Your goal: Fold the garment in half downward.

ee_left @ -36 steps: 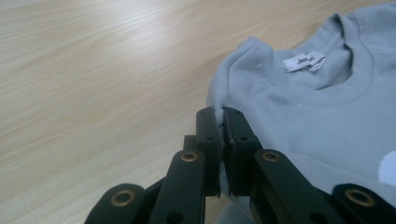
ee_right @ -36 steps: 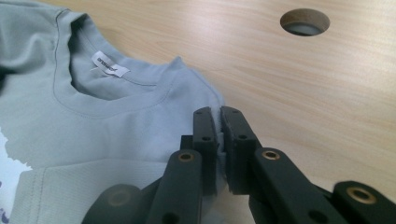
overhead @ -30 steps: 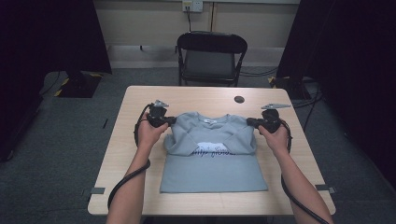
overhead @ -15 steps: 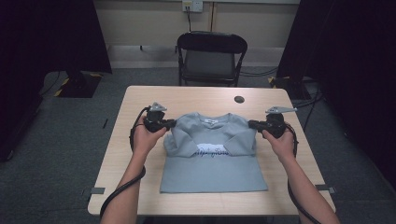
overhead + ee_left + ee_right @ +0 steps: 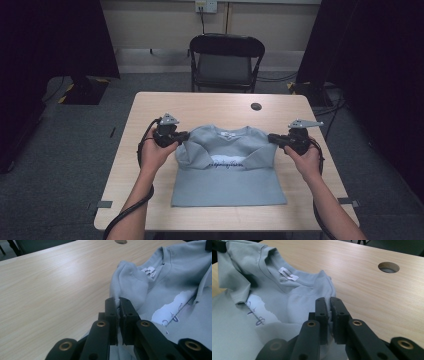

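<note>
Dim room, evenly lit table (image 5: 150, 115), sharp pictures, soft shadows.

Black jaws w/ brass rivets, cables

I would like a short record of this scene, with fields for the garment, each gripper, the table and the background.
garment: grey T-shirt, front up, sleeves folded inward over the white print
left gripper: shut on the shirt's shoulder corner
right gripper: shut on the other shoulder corner
table: light wood, with a round hole near the far edge
background: black folding chair behind the table
</note>
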`<state>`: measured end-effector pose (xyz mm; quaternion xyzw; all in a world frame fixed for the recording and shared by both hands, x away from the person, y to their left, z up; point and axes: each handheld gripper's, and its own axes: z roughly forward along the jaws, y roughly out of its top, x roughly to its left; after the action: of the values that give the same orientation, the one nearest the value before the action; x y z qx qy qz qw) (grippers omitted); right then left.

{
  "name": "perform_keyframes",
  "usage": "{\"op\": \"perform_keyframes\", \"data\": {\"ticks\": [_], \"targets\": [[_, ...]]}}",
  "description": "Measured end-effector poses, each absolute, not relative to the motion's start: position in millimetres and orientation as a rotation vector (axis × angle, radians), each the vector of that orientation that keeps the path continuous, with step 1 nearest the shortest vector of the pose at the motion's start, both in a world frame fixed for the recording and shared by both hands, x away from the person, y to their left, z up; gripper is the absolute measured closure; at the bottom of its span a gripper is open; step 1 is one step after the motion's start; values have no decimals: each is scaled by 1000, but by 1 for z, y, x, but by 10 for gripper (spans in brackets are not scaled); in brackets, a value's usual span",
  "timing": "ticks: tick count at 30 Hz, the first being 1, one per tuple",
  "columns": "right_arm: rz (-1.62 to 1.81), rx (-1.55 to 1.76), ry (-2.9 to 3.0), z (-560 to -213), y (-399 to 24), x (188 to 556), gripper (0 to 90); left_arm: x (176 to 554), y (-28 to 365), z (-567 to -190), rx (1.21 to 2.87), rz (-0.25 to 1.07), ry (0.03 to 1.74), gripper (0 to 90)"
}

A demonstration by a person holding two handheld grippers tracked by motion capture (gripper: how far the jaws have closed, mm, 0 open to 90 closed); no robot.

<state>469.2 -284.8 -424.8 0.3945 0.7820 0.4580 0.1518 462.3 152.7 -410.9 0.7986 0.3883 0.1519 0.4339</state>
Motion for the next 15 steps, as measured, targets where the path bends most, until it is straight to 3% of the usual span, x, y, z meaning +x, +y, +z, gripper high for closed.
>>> {"op": "perform_keyframes", "data": {"ticks": [15], "targets": [[1336, 1061, 2271, -426, -290, 439, 846, 436, 155, -413, 2005, 332, 924, 861]]}}
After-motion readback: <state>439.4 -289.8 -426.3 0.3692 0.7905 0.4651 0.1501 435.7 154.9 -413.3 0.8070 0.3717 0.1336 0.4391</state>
